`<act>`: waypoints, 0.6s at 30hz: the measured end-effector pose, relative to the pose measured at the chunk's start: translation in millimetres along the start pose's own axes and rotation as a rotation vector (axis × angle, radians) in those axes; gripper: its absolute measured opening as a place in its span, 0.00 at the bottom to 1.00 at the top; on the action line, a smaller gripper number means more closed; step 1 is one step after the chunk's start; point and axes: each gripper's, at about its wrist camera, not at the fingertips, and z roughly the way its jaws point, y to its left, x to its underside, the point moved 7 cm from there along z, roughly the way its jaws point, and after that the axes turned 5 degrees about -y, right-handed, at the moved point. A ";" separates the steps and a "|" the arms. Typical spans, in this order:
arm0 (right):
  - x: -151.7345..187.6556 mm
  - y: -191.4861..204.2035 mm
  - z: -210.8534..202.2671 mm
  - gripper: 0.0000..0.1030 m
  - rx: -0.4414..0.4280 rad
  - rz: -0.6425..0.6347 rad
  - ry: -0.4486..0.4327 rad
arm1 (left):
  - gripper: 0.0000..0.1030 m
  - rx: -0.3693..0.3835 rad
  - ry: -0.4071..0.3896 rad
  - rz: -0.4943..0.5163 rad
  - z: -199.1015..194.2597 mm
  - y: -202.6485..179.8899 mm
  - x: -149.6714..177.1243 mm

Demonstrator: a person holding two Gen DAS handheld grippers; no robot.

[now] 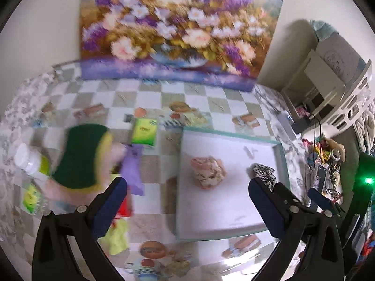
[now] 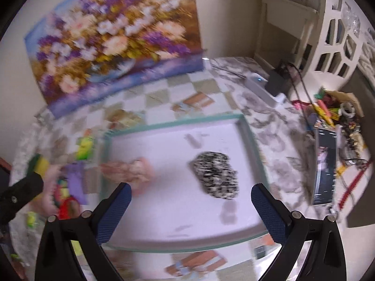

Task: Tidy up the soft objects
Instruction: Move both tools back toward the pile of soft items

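Now both our grippers hang wide open and empty above the tray.

From the left gripper [image 1: 187, 201] and right gripper [image 2: 191, 207], we see the tray [image 2: 248, 135] holding a pink cloth [image 1: 208, 172] near its centre and a speckled cloth [image 2: 216, 175] toward 4 o'clock. The sponge [image 1: 82, 154], purple cloth [image 1: 133, 171] and yellow cloth [image 1: 117, 238] wait outside at 9 o'clock. Reaching there, we judge, risks toppling the white bottle [image 1: 28, 159] beside the sponge.

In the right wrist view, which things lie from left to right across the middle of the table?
Green and yellow sponge → purple cloth → pink crumpled cloth → black-and-white speckled cloth → right rim of the tray.
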 end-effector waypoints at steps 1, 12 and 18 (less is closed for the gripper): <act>-0.3 6.9 -2.8 1.00 -0.011 -0.008 -0.006 | 1.00 -0.017 -0.023 -0.007 -8.5 9.2 -0.7; 20.2 111.8 -7.6 1.00 -0.233 -0.147 0.013 | 1.00 -0.129 -0.111 -0.111 -52.1 104.1 15.6; 46.7 163.2 4.9 1.00 -0.360 -0.178 0.100 | 1.00 -0.180 -0.088 -0.213 -51.2 158.4 30.4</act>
